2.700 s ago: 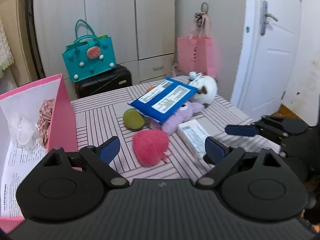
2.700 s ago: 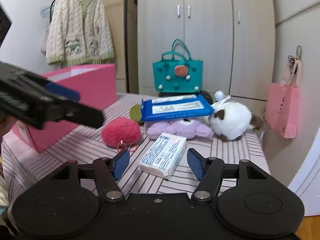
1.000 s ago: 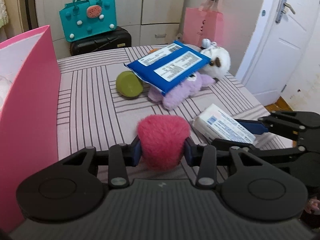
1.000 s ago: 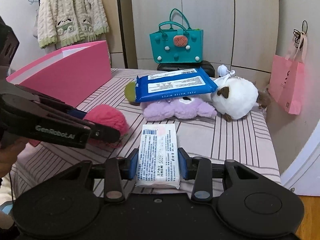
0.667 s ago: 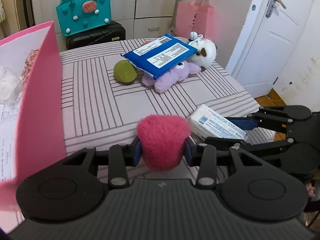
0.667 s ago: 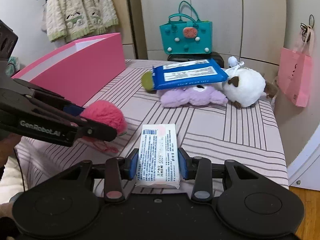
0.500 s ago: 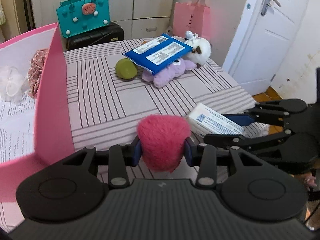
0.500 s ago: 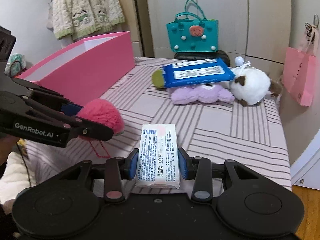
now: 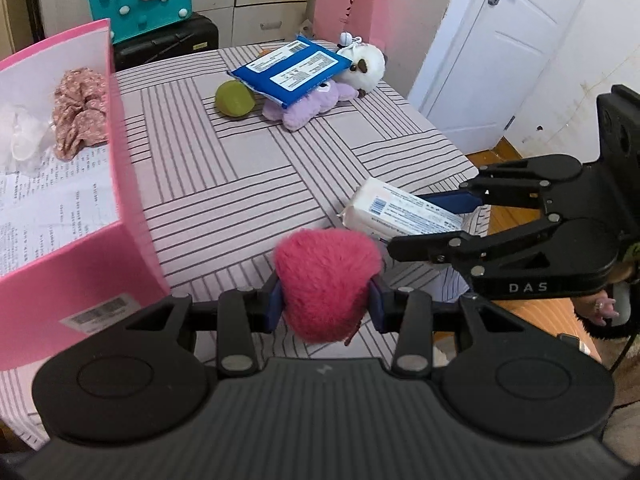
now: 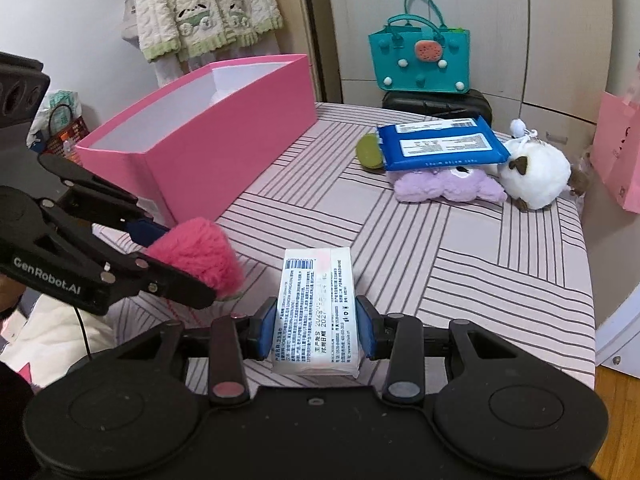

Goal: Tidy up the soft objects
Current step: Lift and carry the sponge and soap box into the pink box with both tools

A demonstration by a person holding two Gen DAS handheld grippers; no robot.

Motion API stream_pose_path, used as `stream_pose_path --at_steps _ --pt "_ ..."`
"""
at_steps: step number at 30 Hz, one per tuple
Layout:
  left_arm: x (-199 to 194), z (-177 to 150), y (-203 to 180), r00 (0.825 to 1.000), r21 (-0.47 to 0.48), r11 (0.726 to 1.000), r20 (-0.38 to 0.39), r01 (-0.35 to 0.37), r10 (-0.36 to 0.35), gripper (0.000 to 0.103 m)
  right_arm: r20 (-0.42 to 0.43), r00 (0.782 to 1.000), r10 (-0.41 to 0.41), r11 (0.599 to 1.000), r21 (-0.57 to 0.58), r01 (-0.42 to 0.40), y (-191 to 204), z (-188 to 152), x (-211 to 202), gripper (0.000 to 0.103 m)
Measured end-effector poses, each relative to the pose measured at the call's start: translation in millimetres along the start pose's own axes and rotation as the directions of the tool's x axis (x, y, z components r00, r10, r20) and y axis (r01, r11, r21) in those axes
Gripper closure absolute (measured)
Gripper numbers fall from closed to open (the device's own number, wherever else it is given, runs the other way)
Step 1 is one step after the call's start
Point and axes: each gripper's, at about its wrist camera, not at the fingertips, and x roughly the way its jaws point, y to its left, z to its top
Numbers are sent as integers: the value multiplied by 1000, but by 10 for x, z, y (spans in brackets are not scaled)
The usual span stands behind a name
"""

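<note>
My left gripper (image 9: 325, 306) is shut on a fluffy pink pom-pom (image 9: 326, 280) and holds it above the table's near edge, right of the pink box (image 9: 60, 208). It also shows in the right wrist view (image 10: 192, 256). My right gripper (image 10: 316, 330) is shut on a white tissue pack (image 10: 316, 312), also seen in the left wrist view (image 9: 400, 212). At the far side lie a blue wipes pack (image 9: 292, 70) on a purple plush (image 9: 308, 104), a white plush (image 9: 366, 64) and a green ball (image 9: 235, 98).
The pink box holds a floral scrunchie (image 9: 80, 112) and white fabric (image 9: 20, 136). The striped table (image 9: 240, 176) drops off at the right. A teal bag (image 10: 420, 60), a pink paper bag (image 9: 352, 8) and a door (image 9: 500, 52) stand behind.
Both grippers closed on their items, the left on the pom-pom and the right on the tissue pack, then lifted and drew back from the table's middle toward its near edge.
</note>
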Motion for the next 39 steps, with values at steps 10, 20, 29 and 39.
stream_pose_path --at_steps 10,20,29,39 --pt "-321 -98 118 999 -16 1000 -42 9 -10 63 -42 996 82 996 -18 -83 263 69 -122 58" --pt "-655 -211 287 998 -28 999 -52 -37 36 63 -80 976 201 977 -51 -205 573 219 -80 58" --pt "-1093 -157 554 998 -67 996 21 -62 63 63 -61 969 239 965 -100 -244 762 615 -74 58" --pt "-1406 146 1108 972 -115 984 177 -134 153 62 64 974 217 953 -231 -197 885 1166 -30 58"
